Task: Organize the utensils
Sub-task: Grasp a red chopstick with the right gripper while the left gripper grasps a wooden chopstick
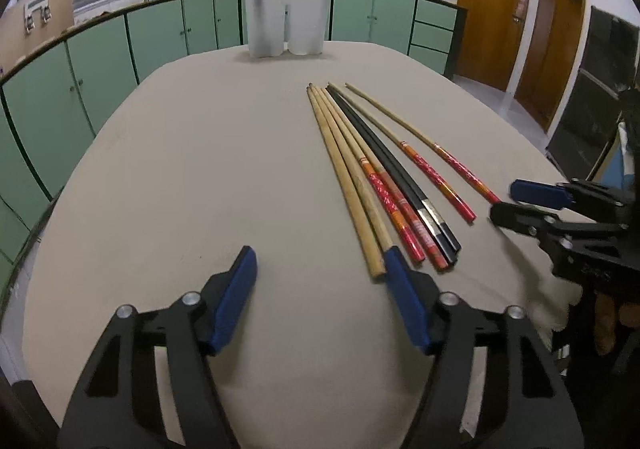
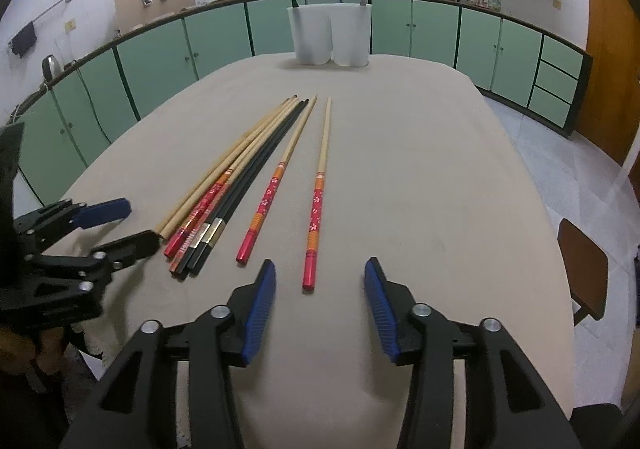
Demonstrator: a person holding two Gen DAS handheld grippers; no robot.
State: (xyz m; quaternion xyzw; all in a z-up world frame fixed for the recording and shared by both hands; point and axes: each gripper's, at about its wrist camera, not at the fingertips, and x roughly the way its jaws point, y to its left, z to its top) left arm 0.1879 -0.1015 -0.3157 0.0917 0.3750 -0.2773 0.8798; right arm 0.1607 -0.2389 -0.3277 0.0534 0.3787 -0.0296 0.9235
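Note:
Several chopsticks lie side by side on the beige table (image 1: 180, 177): plain wooden ones (image 1: 344, 177), black ones (image 1: 392, 169) and red-handled ones (image 1: 440, 177). In the right wrist view the red-handled chopsticks (image 2: 318, 201) lie just ahead of my right gripper (image 2: 320, 281), which is open and empty. My left gripper (image 1: 320, 265) is open and empty, its right finger by the wooden chopsticks' near ends. It also shows in the right wrist view (image 2: 132, 225). A white two-cup utensil holder (image 1: 286, 25) stands at the table's far edge; it also shows in the right wrist view (image 2: 330, 35).
Green kitchen cabinets (image 1: 160, 37) curve behind the table. A brown stool (image 2: 584, 269) stands right of the table. Wooden doors (image 1: 496, 9) are at the far right. The right gripper (image 1: 516, 205) shows at the left wrist view's right edge.

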